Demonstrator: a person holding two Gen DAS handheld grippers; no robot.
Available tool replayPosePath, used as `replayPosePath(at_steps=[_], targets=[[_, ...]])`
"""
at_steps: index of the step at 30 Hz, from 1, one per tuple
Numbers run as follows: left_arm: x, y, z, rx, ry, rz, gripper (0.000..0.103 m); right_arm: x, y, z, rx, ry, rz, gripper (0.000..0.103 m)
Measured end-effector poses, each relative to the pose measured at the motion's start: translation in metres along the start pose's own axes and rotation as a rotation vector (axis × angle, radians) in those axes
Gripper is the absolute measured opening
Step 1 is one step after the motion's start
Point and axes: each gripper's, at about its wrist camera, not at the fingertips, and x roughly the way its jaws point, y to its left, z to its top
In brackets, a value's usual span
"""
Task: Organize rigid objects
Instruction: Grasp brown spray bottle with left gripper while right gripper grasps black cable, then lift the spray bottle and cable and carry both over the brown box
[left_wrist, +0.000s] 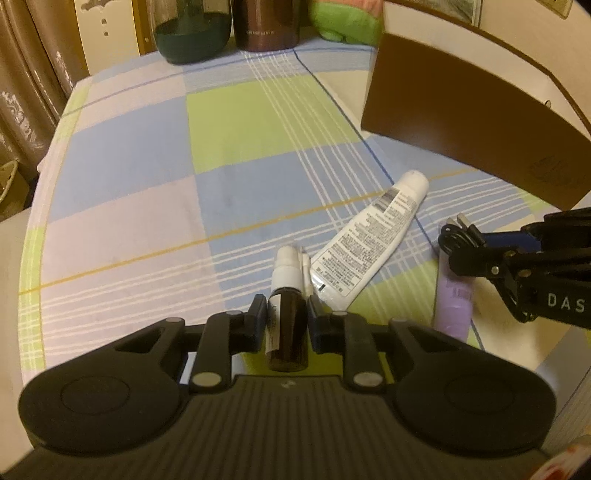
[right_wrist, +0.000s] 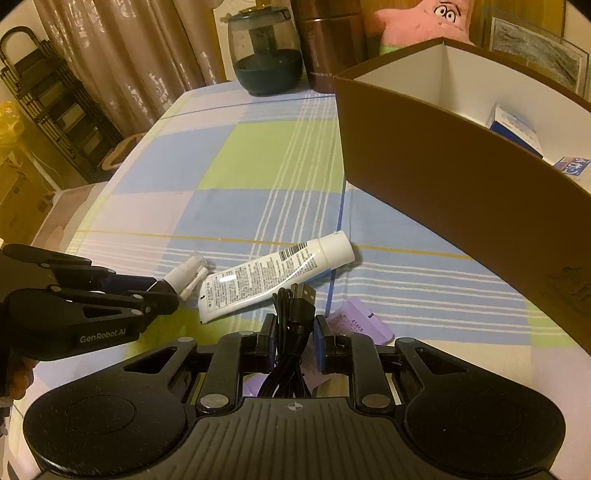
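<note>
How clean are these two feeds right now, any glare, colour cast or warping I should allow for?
Left wrist view: warm yellow cast, fisheye bends the brown box, white spray nozzle slightly smeared. Right wrist view: same cast, dark rounded corners, a glare streak on the white tube, box rim curved.

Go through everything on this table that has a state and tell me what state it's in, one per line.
Left gripper: shut on spray bottle.
Right gripper: shut on coiled black cable.
White tube: lying flat, capped.
Brown box: open-topped, cartons inside.
Purple packet: lying flat.
Glass teapot: upright, lidded.
</note>
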Motion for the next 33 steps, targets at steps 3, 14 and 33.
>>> replayPosePath(at_steps=[3, 14, 33], targets=[[-0.008, -0.001, -0.002, 0.001, -0.014, 0.007, 0.021, -0.006, 0.001, -0.001, -0.003, -0.011, 0.001, 0.02], [-0.001, -0.008, -0.023, -0.007, 0.064, -0.005, 0.021, -0.021, 0.002, -0.016, 0.008, -0.019, -0.006, 0.02], [-0.046, -0.034, -0.023, 0.091, -0.055, -0.017, 0.021, -0.062, 0.005, -0.035, 0.046, -0.087, -0.05, 0.02]])
